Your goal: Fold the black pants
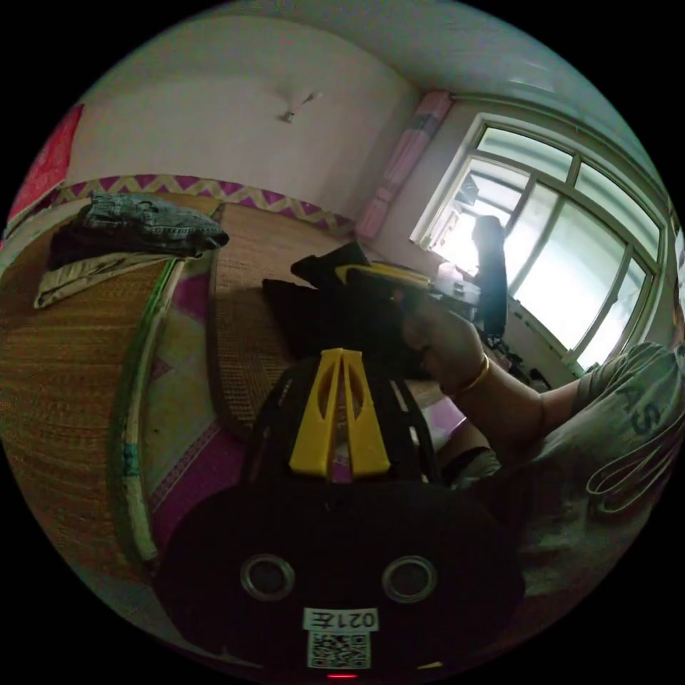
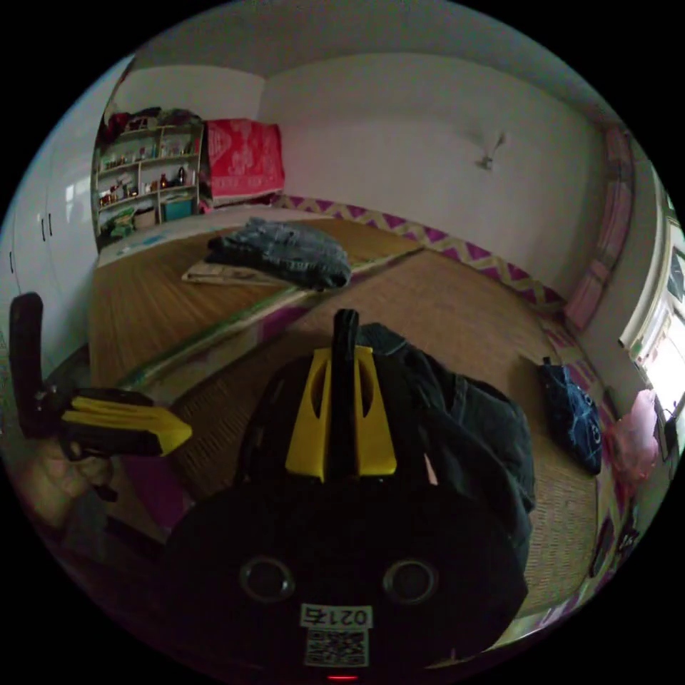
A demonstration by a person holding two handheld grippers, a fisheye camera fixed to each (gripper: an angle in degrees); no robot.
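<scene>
Two yellow-jawed grippers are in play over a woven mat, and the fold looks barely begun. In the right gripper view, the right gripper (image 2: 341,357) sits at centre frame with its jaws clenched on a dark band of the black pants (image 2: 464,435), a strip of cloth standing up between the tips while the rest of the garment hangs and bunches in a loose heap toward the lower right of the frame. The left gripper (image 2: 175,427) shows at the left edge of that view, its jaws drawn together with nothing visible between them, well apart from the pants. In the left gripper view the same gripper's own jaws (image 1: 342,354) at lower centre meet at the tips, clamped on nothing. Beyond them, at mid-frame, a hand (image 1: 442,342) carries the other gripper with the dark cloth trailing below it. My reading is that the pants are lifted but not yet spread or laid flat, so every fold remains to be made. A stack of folded clothes (image 2: 282,255) lies in the upper left of the right gripper view. The pants' legs and waistband cannot be told apart in the dark bunch, and the glare from the window (image 1: 564,235) obscures how the cloth hangs.
</scene>
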